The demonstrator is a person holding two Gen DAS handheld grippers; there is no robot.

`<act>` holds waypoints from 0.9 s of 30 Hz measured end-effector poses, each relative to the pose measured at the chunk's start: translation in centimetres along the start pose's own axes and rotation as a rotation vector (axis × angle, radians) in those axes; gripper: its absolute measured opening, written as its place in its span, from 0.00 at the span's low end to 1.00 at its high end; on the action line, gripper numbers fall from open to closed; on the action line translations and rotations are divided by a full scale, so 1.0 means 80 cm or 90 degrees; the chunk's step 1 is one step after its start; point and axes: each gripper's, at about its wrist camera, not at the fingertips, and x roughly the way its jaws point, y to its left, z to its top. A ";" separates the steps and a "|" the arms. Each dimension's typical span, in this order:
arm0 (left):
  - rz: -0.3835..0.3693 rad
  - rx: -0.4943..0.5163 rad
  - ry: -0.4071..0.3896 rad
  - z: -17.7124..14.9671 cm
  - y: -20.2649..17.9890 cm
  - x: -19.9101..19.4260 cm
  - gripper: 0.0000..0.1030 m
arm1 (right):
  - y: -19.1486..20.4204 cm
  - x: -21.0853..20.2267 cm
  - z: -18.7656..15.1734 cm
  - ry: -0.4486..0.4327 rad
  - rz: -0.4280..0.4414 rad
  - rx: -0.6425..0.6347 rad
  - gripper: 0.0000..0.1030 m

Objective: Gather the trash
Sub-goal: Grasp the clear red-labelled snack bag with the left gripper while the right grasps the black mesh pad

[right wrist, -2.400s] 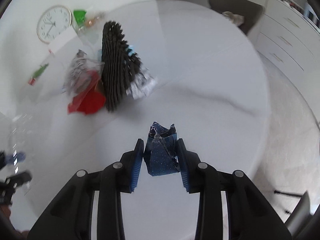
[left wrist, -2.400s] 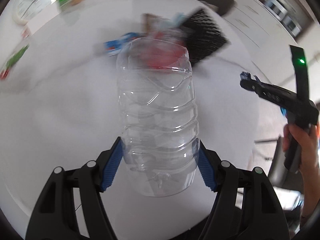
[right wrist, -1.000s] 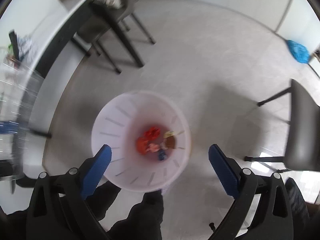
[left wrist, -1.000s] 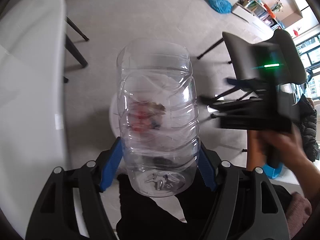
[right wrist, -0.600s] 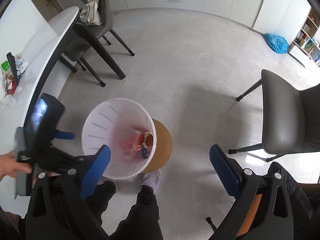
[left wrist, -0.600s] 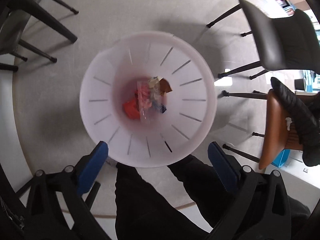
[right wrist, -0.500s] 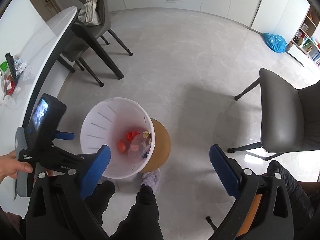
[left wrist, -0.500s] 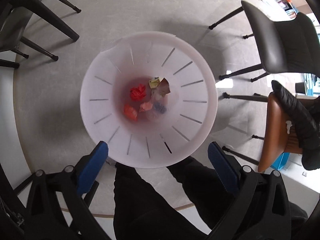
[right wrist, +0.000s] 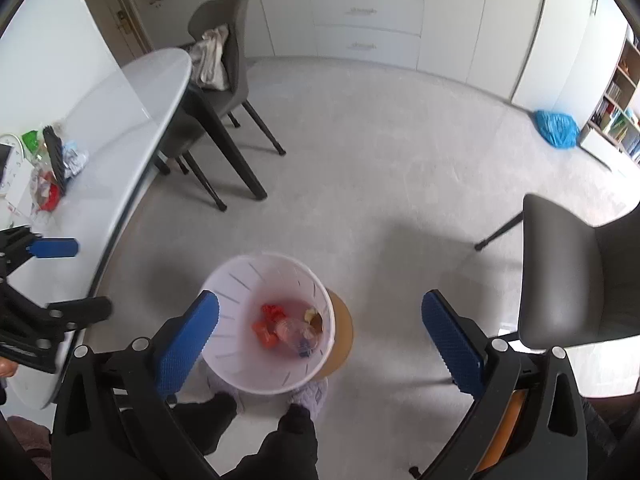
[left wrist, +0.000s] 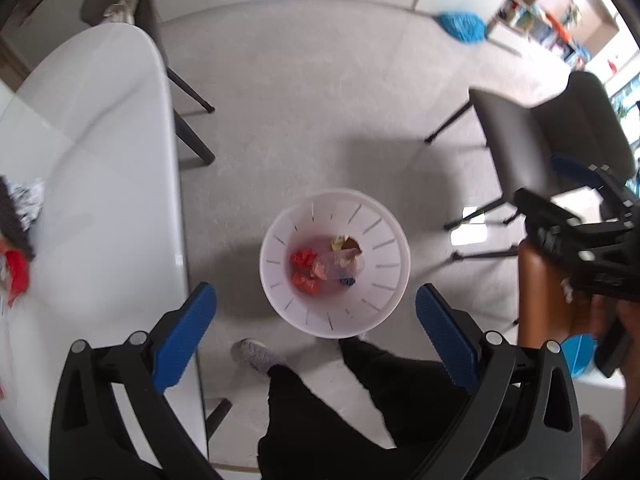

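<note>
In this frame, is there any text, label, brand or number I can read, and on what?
None can be read.
Wrappers in the white bin: print too small and blurred.
Wrappers on the white table: blurred, unreadable.
Clock face at the table's edge: mostly cut off, numerals not readable.
Books on the shelves: too small to read.

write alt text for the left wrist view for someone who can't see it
Seen from above, the open, empty left claw hangs over a white slotted trash bin on the floor, with red wrappers and a clear plastic bottle inside. A white table is at left, a grey chair at right.
</note>
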 end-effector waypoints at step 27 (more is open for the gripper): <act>0.181 -0.301 -0.086 -0.140 0.251 -0.133 0.93 | 0.342 0.025 0.117 -0.024 0.229 -0.264 0.98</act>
